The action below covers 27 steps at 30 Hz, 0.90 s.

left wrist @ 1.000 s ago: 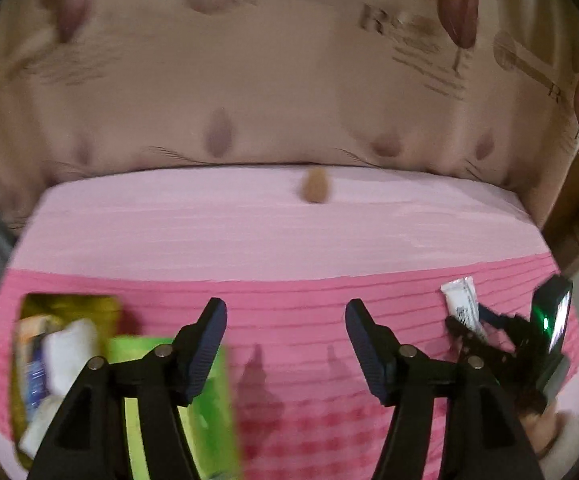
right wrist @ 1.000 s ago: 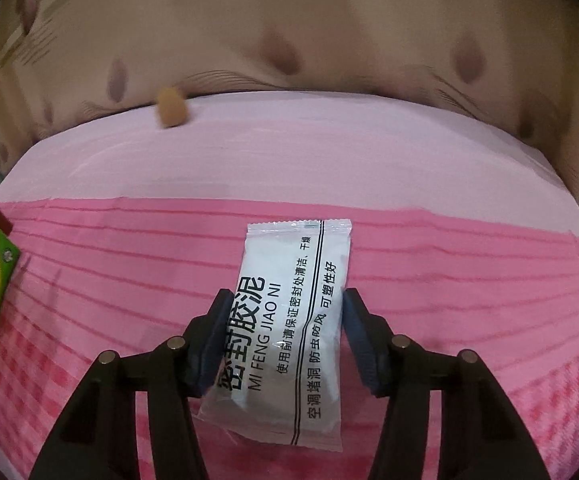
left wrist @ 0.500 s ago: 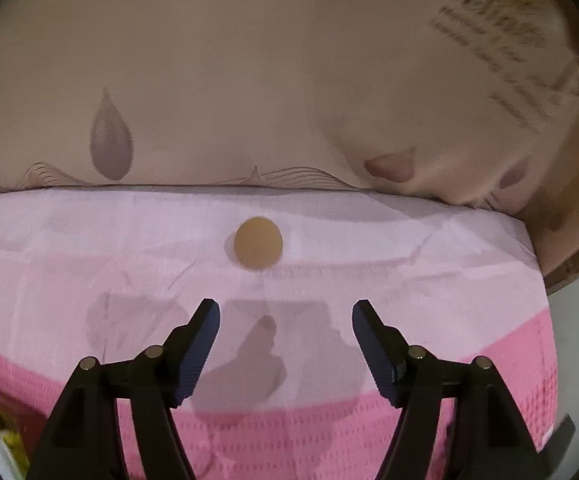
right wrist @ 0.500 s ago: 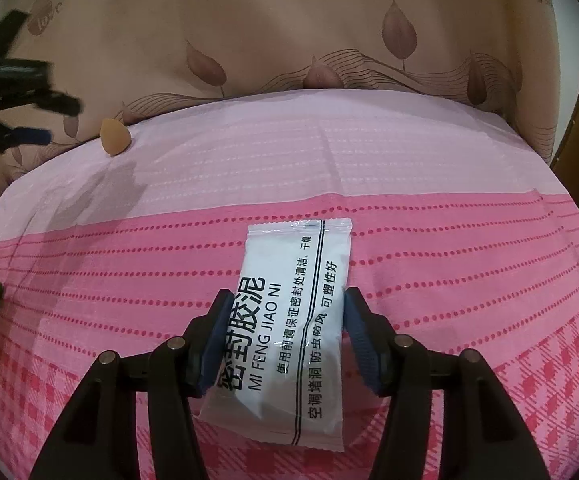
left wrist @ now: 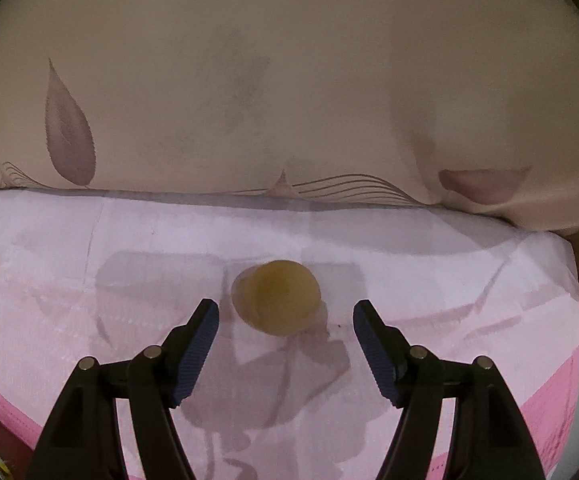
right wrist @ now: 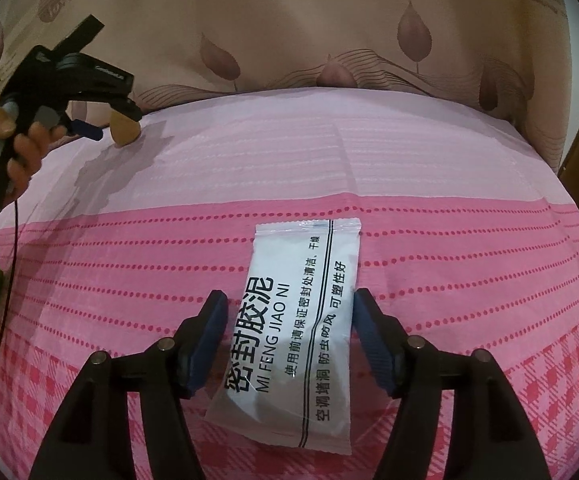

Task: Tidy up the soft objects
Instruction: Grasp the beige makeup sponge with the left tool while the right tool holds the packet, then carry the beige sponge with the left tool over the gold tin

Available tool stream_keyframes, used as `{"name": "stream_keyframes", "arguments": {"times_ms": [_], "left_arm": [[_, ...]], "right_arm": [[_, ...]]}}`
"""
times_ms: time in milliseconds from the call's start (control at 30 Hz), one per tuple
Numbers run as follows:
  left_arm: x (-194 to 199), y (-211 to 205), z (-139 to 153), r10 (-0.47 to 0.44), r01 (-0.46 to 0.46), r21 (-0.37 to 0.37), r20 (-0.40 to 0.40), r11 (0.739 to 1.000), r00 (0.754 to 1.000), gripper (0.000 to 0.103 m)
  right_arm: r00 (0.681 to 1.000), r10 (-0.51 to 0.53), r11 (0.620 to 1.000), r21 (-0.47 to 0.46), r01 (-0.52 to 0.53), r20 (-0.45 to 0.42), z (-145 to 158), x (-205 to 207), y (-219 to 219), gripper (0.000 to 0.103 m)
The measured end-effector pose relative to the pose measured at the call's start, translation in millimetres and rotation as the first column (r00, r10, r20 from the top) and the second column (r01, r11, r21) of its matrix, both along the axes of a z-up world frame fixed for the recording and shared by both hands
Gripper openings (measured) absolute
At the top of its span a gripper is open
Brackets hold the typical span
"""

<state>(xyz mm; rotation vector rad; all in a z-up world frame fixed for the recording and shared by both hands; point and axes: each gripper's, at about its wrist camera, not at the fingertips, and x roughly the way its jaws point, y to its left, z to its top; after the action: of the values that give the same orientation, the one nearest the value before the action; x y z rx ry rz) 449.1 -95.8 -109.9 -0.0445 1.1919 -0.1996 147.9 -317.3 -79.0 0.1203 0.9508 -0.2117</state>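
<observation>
Left gripper [left wrist: 285, 312] spread wide, tan sponge [left wrist: 276, 297] just ahead on pale cloth [left wrist: 129, 260], untouched; probably light, squashy, grip across its middle. Right gripper [right wrist: 287, 314] opening, white pouch [right wrist: 297, 320] lying loose between the jaws.

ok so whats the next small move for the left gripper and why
Probably ease the left gripper a little further forward and down, then close. Its jaws stand wide open, and the tan squishy ball on the pink cloth lies just beyond the tips, centred in the gap but not yet between the pads.
</observation>
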Motion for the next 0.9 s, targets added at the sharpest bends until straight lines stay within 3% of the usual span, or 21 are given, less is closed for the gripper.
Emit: {"name": "stream_keyframes", "arguments": {"times_ms": [300, 367, 400, 900], "left_arm": [[12.5, -0.9, -6.0, 0.041, -0.040, -0.016, 0.021, 0.999, 0.999, 0.071], [13.2, -3.0, -6.4, 0.035, -0.035, -0.021, 0.016, 0.999, 0.999, 0.059], [13.2, -4.0, -7.4, 0.031, -0.031, -0.022, 0.013, 0.999, 0.999, 0.041], [-20.5, 0.3, 11.4, 0.030, -0.030, 0.009, 0.010, 1.000, 1.000, 0.040]], "right_arm": [[1.000, 0.009, 1.000, -0.009, -0.009, -0.005, -1.9, 0.7, 3.7, 0.066], [1.000, 0.010, 1.000, -0.007, -0.010, -0.005, -2.1, 0.9, 3.7, 0.066], [1.000, 0.010, 1.000, -0.007, -0.010, -0.005, -2.0, 1.0, 3.9, 0.066], [1.000, 0.010, 1.000, -0.017, -0.010, -0.010, -2.0, 1.6, 5.3, 0.066]]}}
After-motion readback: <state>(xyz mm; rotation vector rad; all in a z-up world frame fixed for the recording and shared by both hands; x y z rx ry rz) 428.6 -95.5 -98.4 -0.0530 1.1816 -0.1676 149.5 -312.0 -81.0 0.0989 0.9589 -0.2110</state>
